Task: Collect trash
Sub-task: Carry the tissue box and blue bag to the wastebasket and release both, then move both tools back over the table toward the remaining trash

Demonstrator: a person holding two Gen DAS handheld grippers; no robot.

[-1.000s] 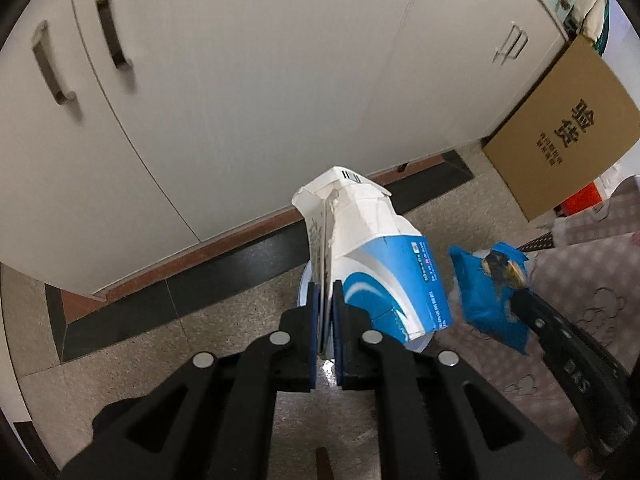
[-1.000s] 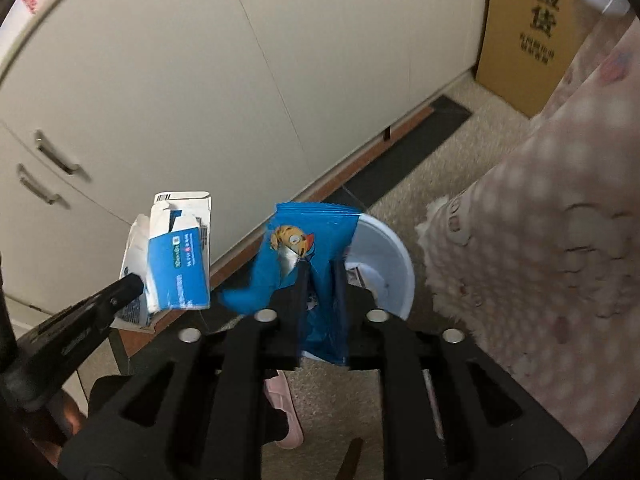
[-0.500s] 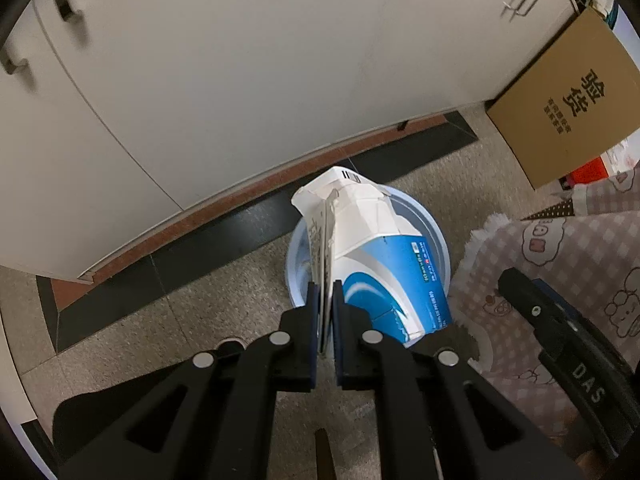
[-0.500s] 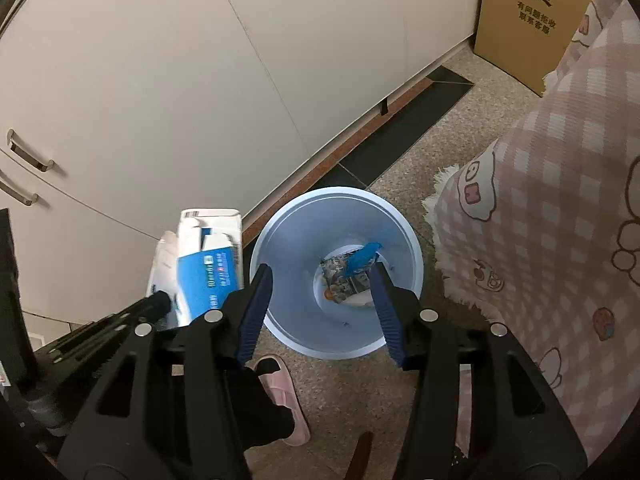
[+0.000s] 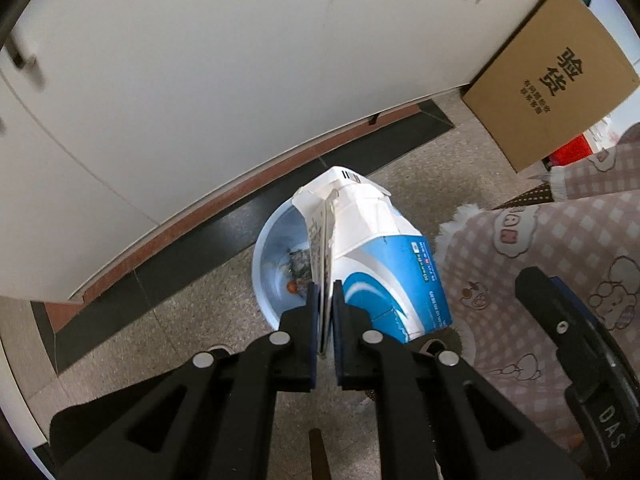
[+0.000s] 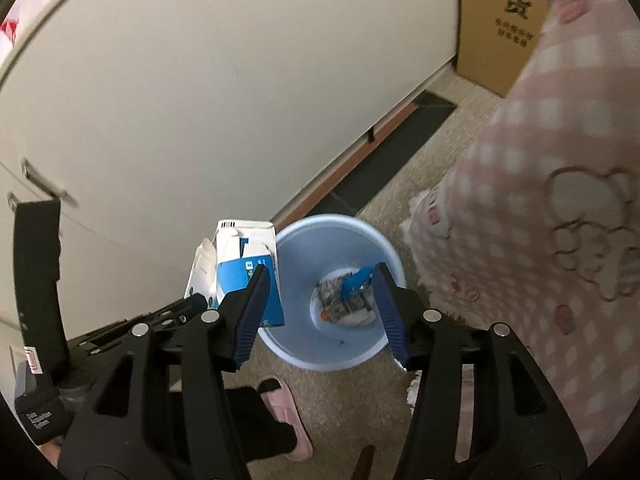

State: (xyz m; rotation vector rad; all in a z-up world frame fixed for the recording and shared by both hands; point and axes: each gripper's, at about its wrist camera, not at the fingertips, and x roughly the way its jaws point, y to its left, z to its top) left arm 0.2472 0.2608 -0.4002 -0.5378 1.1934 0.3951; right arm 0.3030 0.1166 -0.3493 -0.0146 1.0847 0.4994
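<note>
One crushed milk carton (image 5: pixel 376 264) hung over the blue bin (image 6: pixel 332 292), left tongs (image 5: pixel 326 300) clenched on its flattened edge. Light, flimsy card; seam grip suited. Right tongs (image 6: pixel 320 300) gaped, empty.

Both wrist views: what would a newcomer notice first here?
The blue-and-white carton, pinched in the left tongs, hangs over the near rim of the pale blue bin by the white cabinets. The right tongs stand open above that bin, where a blue wrapper lies on other litter.

Home — cupboards (image 5: pixel 240 60) (slipper (image 6: pixel 288 416) too)
</note>
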